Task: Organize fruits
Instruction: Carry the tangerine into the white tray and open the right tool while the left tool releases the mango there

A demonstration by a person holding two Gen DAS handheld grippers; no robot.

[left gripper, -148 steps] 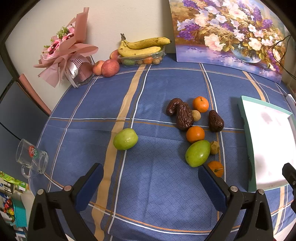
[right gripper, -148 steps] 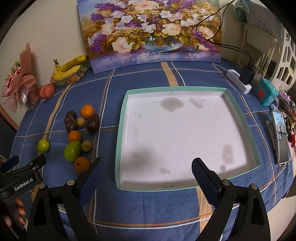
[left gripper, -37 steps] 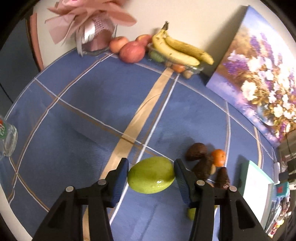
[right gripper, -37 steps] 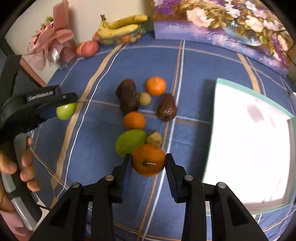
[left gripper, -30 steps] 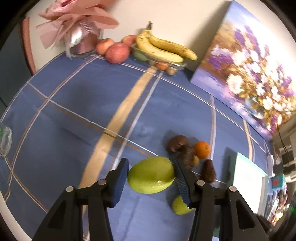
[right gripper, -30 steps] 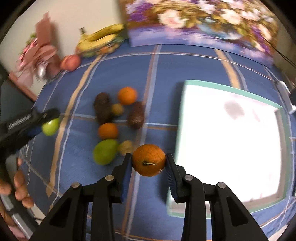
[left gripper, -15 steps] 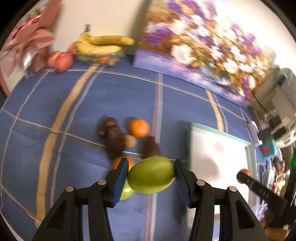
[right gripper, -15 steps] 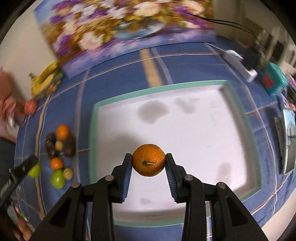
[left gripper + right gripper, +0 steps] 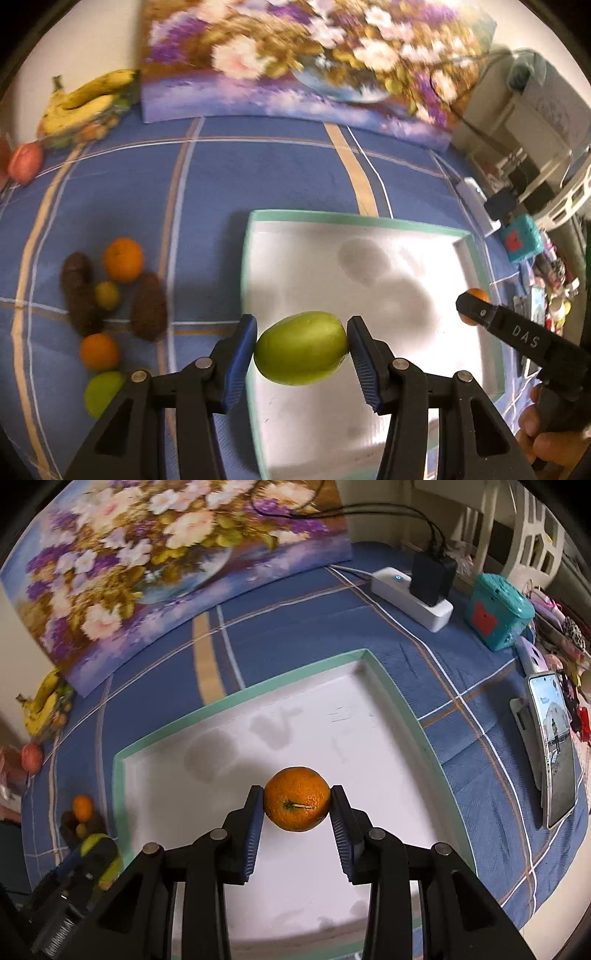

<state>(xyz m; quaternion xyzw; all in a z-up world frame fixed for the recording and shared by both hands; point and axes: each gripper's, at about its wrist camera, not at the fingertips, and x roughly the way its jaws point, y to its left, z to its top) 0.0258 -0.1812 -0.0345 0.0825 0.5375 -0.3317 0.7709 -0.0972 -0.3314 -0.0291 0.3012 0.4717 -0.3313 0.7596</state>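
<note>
A flower painting leans against the wall at twelve o'clock, across the blue checked tablecloth. At two o'clock a white power strip carries a black adapter, with a teal box just beside it. A phone lies at three o'clock, screen lit.

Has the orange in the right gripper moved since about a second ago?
Yes. The orange, clamped in the right gripper, went from beside the fruit pile rightward to over the white tray.
</note>
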